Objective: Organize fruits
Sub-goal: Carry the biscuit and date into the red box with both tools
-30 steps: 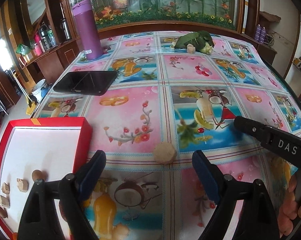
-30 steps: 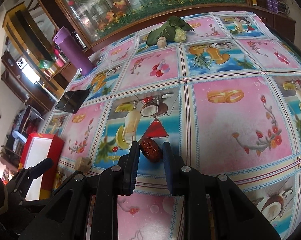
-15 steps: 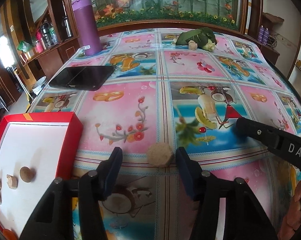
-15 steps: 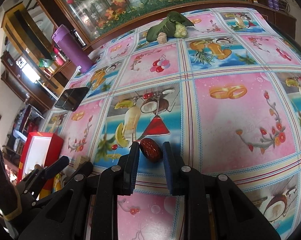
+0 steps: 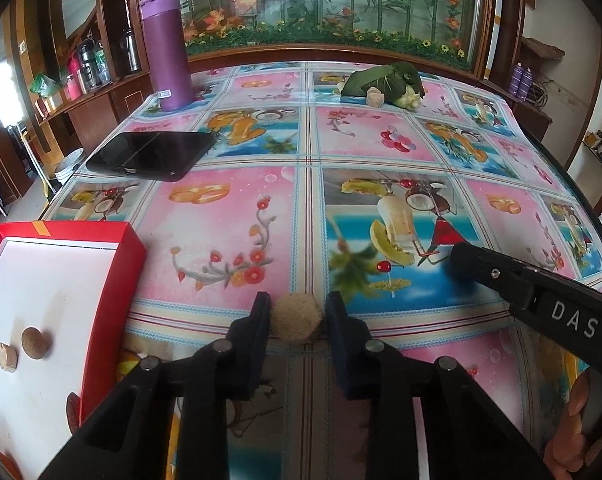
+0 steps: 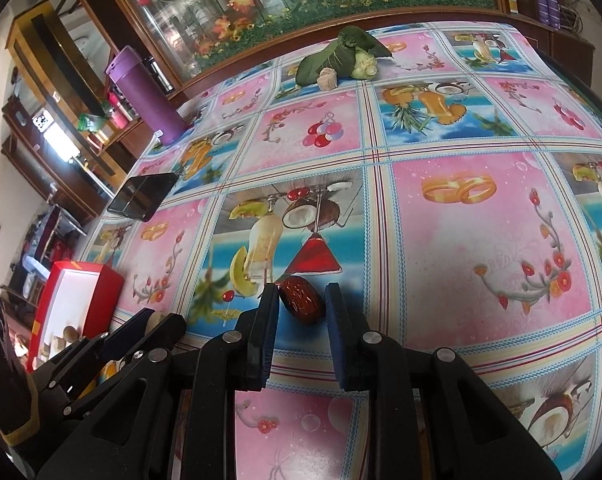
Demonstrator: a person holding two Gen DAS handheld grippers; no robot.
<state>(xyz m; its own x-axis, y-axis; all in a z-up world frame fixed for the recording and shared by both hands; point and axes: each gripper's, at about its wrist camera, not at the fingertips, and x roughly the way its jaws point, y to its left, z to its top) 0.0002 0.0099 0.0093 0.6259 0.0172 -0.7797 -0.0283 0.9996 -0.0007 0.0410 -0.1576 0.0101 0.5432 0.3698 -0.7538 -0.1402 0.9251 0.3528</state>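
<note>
While left claw point(image 5: 297, 316) closes on tan fruit point(image 5: 297, 322); right claw point(image 6: 301, 304) clamps red date point(image 6: 303, 306).

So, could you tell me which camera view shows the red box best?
The left wrist view: the red box is large there, its white inside and several small pieces visible. The right wrist view shows it small, at the left, partly behind the left gripper.

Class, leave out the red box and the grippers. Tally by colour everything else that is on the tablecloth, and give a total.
Purple: 1, flask
Black: 1, tablet
Green: 1, leafy vegetable
Tan: 2, round fruit and chunk
Dark red: 1, date
Total: 6
</note>
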